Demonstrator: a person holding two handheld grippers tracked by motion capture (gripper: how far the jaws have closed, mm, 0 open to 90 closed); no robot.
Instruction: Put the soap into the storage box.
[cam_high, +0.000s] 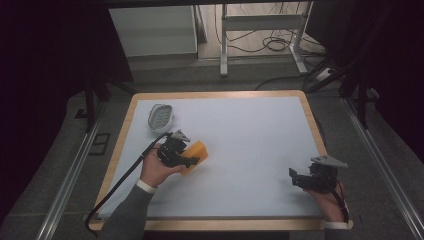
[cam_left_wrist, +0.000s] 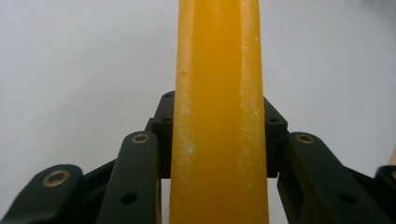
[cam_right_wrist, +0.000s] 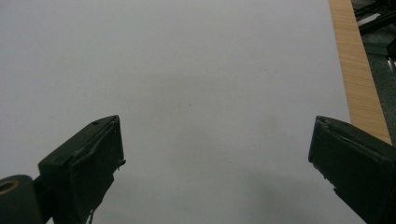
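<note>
An orange soap-like block (cam_high: 196, 154) hangs just above the left half of the white table top, and my left gripper (cam_high: 189, 161) is shut on it. In the left gripper view the block (cam_left_wrist: 218, 116) stands on edge between the two black jaws and runs up out of the picture. A white oval dish (cam_high: 161, 116) with a ribbed inside lies on the table at the back left, apart from the block. My right gripper (cam_high: 295, 177) rests low at the front right, open; its two black fingers (cam_right_wrist: 88, 161) stand wide apart over bare white surface with nothing between them.
The white table top (cam_high: 245, 145) has a wooden rim (cam_right_wrist: 357, 70), close to the right gripper's right side. A black cable (cam_high: 125, 177) trails from the left gripper off the front left corner. Metal frame legs and floor cables lie beyond the far edge.
</note>
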